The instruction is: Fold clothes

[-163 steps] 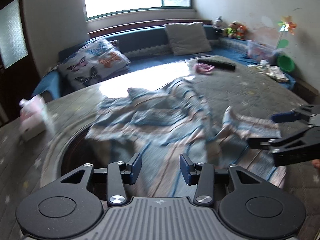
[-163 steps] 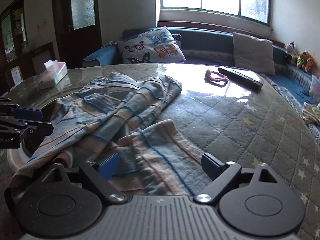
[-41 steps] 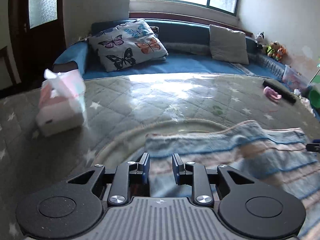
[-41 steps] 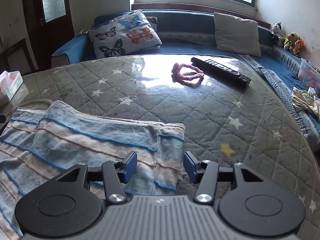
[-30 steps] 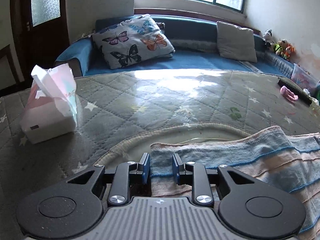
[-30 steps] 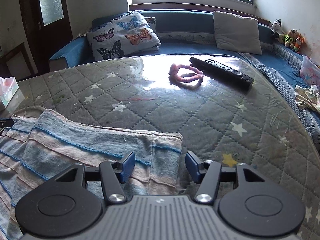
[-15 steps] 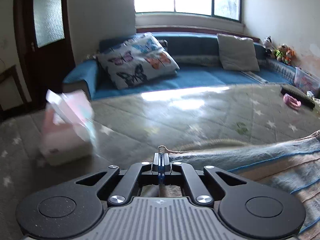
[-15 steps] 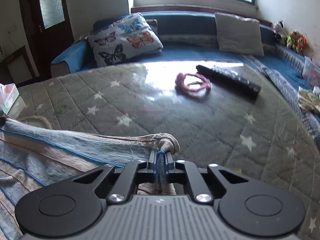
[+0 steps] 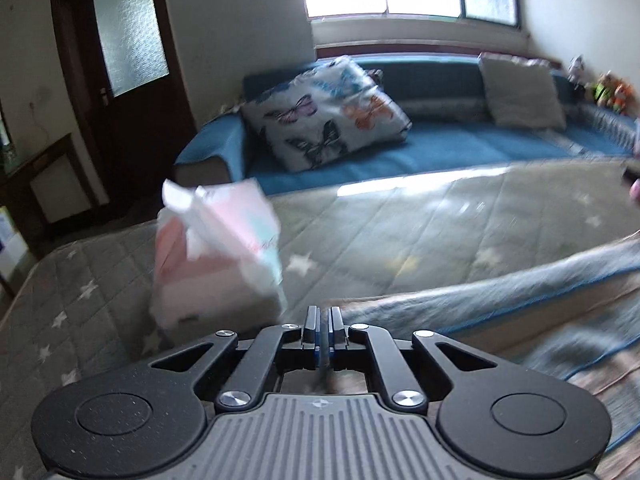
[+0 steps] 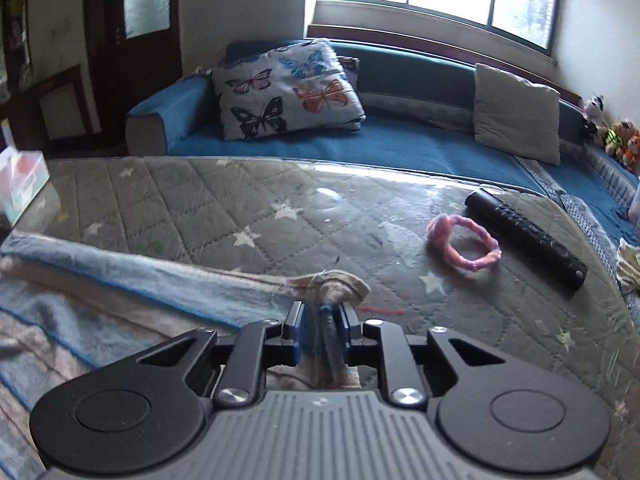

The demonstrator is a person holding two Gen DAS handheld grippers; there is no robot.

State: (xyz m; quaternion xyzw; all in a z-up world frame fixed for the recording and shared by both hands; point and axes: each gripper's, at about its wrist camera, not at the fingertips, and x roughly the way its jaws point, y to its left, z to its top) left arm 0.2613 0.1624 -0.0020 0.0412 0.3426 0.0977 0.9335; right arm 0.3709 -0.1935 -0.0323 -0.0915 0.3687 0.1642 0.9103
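Note:
A blue, pink and beige striped cloth (image 9: 500,300) lies on the quilted table cover, its far edge stretched between my two grippers. My left gripper (image 9: 322,320) is shut on the cloth's left corner, which is mostly hidden between the jaws. My right gripper (image 10: 321,312) is shut on the cloth's right corner (image 10: 340,282), which bunches up just past the fingertips. The cloth (image 10: 120,280) runs left from there and is lifted a little along that edge.
A pink and white tissue box (image 9: 216,264) stands close ahead-left of the left gripper, also in the right wrist view (image 10: 22,184). A pink hair band (image 10: 464,242) and black remote (image 10: 524,238) lie right. A blue sofa with a butterfly pillow (image 10: 280,88) is behind.
Both grippers, open a second ago, have closed on the cloth's far corners and lifted the edge. The left gripper has moved closer to the tissue box.

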